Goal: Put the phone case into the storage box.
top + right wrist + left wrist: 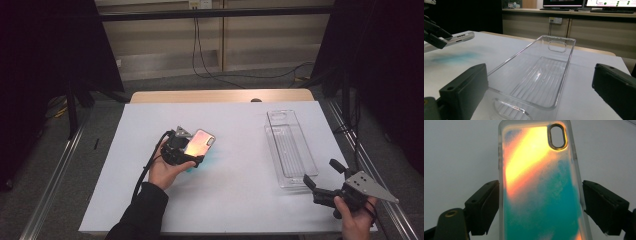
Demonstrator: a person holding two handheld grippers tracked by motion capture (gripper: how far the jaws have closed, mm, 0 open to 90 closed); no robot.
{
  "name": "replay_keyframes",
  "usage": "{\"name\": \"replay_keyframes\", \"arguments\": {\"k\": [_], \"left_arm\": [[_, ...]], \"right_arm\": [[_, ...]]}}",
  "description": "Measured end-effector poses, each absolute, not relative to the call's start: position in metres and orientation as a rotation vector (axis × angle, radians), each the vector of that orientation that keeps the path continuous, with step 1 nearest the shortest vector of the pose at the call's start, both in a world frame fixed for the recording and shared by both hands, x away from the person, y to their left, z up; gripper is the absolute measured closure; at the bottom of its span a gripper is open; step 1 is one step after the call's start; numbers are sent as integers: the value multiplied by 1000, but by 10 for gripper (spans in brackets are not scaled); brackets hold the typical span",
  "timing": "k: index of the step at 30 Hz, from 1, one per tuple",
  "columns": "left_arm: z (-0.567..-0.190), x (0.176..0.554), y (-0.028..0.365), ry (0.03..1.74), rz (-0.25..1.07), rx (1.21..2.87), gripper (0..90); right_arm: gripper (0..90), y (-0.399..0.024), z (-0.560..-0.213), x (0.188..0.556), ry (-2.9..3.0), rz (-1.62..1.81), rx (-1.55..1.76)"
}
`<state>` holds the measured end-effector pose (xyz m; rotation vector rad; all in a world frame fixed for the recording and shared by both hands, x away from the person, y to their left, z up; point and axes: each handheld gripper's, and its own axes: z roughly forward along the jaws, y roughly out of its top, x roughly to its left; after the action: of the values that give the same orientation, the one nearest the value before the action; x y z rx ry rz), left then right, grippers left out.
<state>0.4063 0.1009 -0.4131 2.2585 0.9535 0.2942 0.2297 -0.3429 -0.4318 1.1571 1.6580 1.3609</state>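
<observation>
1. A big white tabletop [225,200] is lying under everything, with a strip of bare wood showing along its far edge.
2. A long see-through plastic tray [291,147] is sitting flat on the right part of the tabletop. It is showing ridges on its floor and a handle hole in each short end. In the right gripper view the tray [541,75] is lying straight ahead, with its near end between the two jaws.
3. The person's left hand [167,172] is coming up from the bottom in a dark sleeve [140,215] and holding the left gripper [186,150] over the left middle of the tabletop.
4. The left gripper is holding a phone case [200,142] by its long sides, up off the tabletop, well apart from the tray. In the left gripper view the phone case [539,190] is glowing yellow, orange and teal, with an oval camera hole near its top. The left jaw is pressing on one clear edge and the right jaw is sitting right at the other edge.
5. The right hand [357,220] is holding the right gripper [322,172] at the near right corner, just beside the near end of the tray. Its jaws are standing wide apart with nothing in them.
6. A soft teal glow [212,160] is lying on the tabletop next to the phone case.
</observation>
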Motion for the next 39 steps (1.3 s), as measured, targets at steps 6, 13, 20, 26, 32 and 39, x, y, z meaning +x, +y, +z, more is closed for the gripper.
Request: {"name": "replay_keyframes", "arguments": {"k": [6,13,20,26,32,39], "left_arm": [[-408,404,108,954,359,2180,169],[-401,400,116,947,426,2099,169],[-398,389,121,922,474,2073,169],[-396,379,126,904,477,2061,169],[-396,368,130,898,466,2065,169],[-399,354,131,894,478,2070,169]], "right_arm": [[0,-343,-432,229,1659,1362,1155],[0,-343,-432,229,1660,1362,1154],[0,-343,-432,229,1661,1373,1163],[0,-342,-432,230,1668,1374,1162],[0,-340,-433,231,1678,1367,1163],[0,-334,-433,232,1705,1365,1153]]}}
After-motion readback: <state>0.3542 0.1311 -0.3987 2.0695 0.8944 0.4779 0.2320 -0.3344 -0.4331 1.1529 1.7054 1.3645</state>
